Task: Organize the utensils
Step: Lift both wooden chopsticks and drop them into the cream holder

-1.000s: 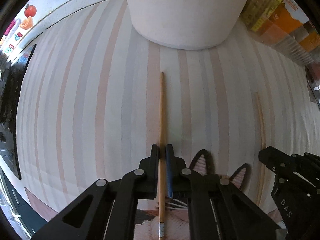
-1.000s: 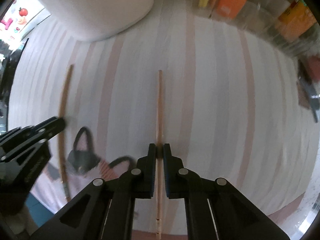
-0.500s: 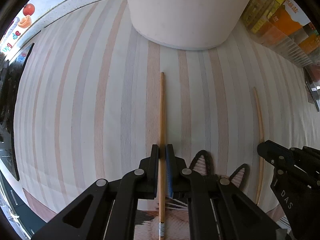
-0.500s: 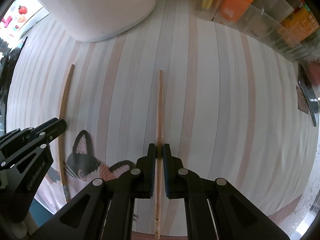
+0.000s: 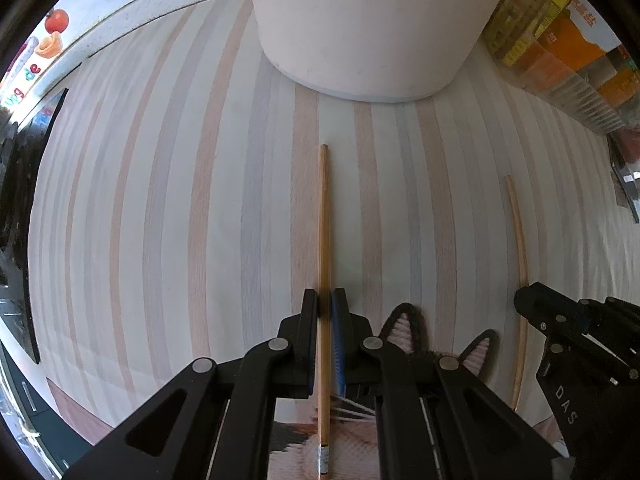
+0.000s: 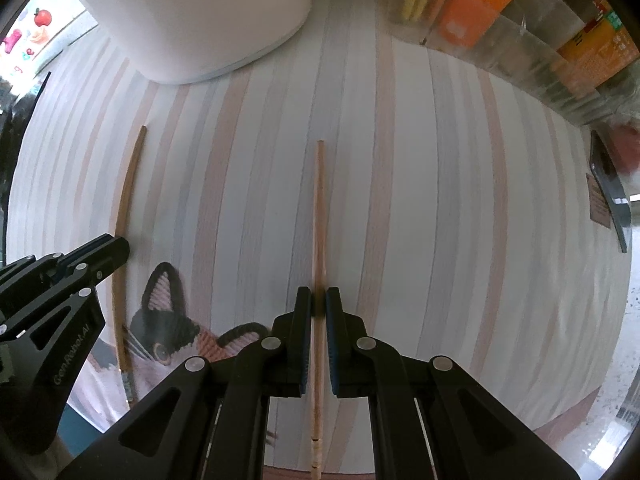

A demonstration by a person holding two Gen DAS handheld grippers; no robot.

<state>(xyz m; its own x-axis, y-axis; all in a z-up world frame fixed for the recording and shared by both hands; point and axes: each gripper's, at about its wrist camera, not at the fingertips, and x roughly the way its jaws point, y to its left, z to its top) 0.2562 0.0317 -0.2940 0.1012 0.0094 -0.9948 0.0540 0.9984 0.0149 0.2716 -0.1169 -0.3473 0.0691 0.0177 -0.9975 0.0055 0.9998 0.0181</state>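
Note:
My left gripper (image 5: pixel 325 300) is shut on a darker wooden chopstick (image 5: pixel 324 224) that points forward toward a large white cylindrical container (image 5: pixel 368 28). My right gripper (image 6: pixel 318 298) is shut on a paler wooden chopstick (image 6: pixel 319 208), also pointing forward. Each gripper shows in the other's view: the right gripper (image 5: pixel 532 300) with the pale chopstick (image 5: pixel 518 228) at the right of the left wrist view, the left gripper (image 6: pixel 114 246) with the dark chopstick (image 6: pixel 128 184) at the left of the right wrist view. Both sticks are held just above a striped cloth (image 5: pixel 160 220).
The white container (image 6: pixel 208 16) stands at the back. Clear bins with orange and yellow packets (image 6: pixel 500 12) line the back right. A cat picture (image 6: pixel 160 320) is woven into the cloth's near edge. A dark flat object (image 6: pixel 608 188) lies at the far right.
Both grippers have stayed shut on their chopsticks. Both views have shifted slightly; the white container looms a little larger and the scene is sharper in the right wrist view.

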